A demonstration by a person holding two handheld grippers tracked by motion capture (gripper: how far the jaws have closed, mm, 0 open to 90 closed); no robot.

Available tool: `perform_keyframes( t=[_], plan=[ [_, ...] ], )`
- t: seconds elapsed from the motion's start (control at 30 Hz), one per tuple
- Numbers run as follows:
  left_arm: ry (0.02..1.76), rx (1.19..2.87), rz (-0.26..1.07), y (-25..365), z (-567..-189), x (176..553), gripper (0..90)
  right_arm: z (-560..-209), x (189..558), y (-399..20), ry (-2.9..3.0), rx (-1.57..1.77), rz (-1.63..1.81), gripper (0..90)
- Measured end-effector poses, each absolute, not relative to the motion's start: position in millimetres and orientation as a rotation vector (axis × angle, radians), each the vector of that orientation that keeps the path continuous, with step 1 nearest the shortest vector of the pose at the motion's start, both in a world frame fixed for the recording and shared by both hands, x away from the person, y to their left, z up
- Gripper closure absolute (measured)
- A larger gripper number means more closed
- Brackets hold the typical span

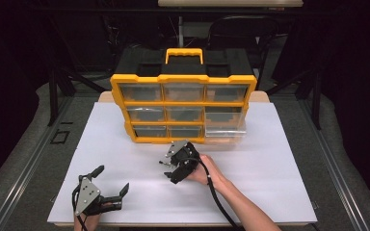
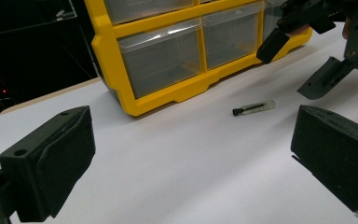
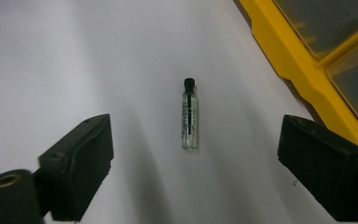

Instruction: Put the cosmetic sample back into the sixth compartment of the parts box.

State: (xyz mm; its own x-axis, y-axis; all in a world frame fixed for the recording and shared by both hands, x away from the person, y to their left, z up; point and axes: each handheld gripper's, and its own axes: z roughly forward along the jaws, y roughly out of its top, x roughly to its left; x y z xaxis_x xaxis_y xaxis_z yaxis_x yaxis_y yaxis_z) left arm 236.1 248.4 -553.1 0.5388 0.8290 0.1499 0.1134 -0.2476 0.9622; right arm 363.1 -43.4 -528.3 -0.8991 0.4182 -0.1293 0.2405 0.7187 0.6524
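Glass, thin and clear, makes up the small sample vial with a black cap (image 3: 189, 114), which lies flat on the white surface (image 1: 270, 183) near its middle, a little in front of the lower left corner of the yellow organiser case with clear plastic drawers (image 1: 183, 108) that stands toward the far edge. The right claw (image 1: 169, 166) hangs just above the vial with its two black jaws standing wide on either side, well clear of the glass, so nothing is gripped; the vial lies along the line of sight between them, cap pointing away. The left claw (image 1: 111, 180) rests near the front left corner of the surface, its jaws also spread wide and empty, and its own view looks across the white sheet at the vial (image 2: 254, 108) and the right claw (image 2: 303, 56) above it. Such a vial is likely very light, stiff and brittle, and its smooth round body will probably roll or squirt out from under the pads if pinched off-centre. The safest hold looks to be across the middle of the glass barrel, jaws square to its length, closed gently so that the glass does not crack and the tube does not skid along the slick sheet.
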Motion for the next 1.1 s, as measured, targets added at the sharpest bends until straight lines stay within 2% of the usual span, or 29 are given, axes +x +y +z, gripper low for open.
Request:
perform_keyframes(
  t=[0.1, 0.47, 0.5, 0.77, 1.1],
  plan=[
    [0.799, 1.705, 0.830, 248, -553, 236, 0.0, -529, 366, -40, 2.663, 0.528, 0.918, 18.4],
    [0.792, 1.710, 0.831, 247, -553, 237, 0.0, -530, 374, -22, 2.718, 0.548, 0.805, 48.0],
    [0.791, 1.710, 0.831, 247, -553, 237, 0.0, -530, 374, -22, 2.718, 0.548, 0.805, 48.0],
    [0.791, 1.706, 0.830, 247, -553, 237, 0.0, -534, 380, -10, 2.762, 0.547, 0.723, 64.7],
    [0.791, 1.705, 0.830, 247, -552, 237, 0.0, -537, 388, 2, 2.814, 0.565, 0.638, 74.7]
  ],
)
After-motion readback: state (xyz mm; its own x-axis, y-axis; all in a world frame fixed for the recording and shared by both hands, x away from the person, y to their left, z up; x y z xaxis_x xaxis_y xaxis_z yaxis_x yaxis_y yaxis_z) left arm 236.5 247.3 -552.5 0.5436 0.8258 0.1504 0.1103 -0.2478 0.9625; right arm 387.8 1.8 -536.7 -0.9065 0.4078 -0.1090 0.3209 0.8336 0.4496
